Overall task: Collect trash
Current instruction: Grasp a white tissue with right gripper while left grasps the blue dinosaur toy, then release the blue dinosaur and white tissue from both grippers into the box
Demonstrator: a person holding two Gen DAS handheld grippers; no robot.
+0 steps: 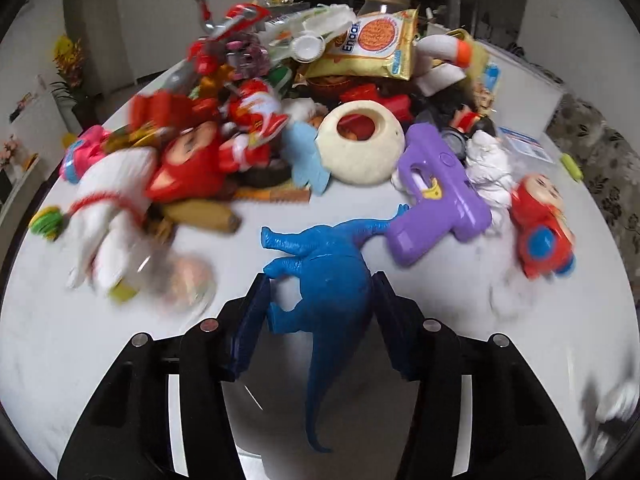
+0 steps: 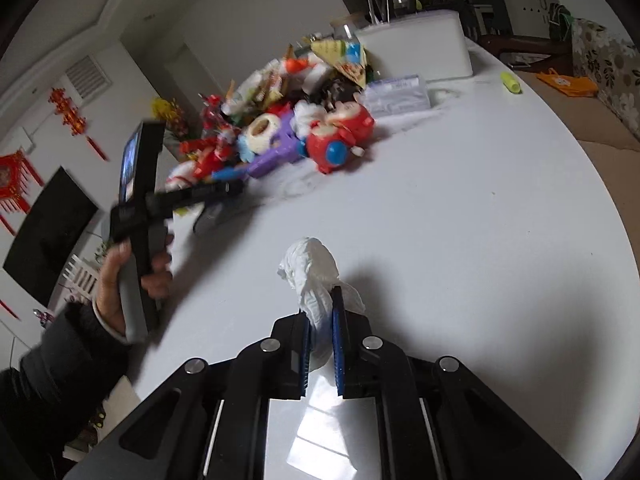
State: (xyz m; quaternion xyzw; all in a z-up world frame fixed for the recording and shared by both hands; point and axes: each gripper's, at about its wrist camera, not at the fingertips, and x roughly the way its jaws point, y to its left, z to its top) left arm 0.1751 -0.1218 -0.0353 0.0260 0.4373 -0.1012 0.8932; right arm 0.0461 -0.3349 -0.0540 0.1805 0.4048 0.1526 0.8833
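Clamped between the right gripper's (image 2: 320, 320) blue pads, a crumpled white tissue (image 2: 310, 268) stands above the white table (image 2: 480, 240), its long axis running forward along the fingers, its twisted end pointing away from the camera. On the other side, the left gripper (image 1: 320, 292) has its jaws around a blue toy dinosaur (image 1: 324, 268), pads touching its flanks, tail toward the camera. Behind, in the toy heap, a yellow snack packet (image 1: 376, 44) reads "Enaak".
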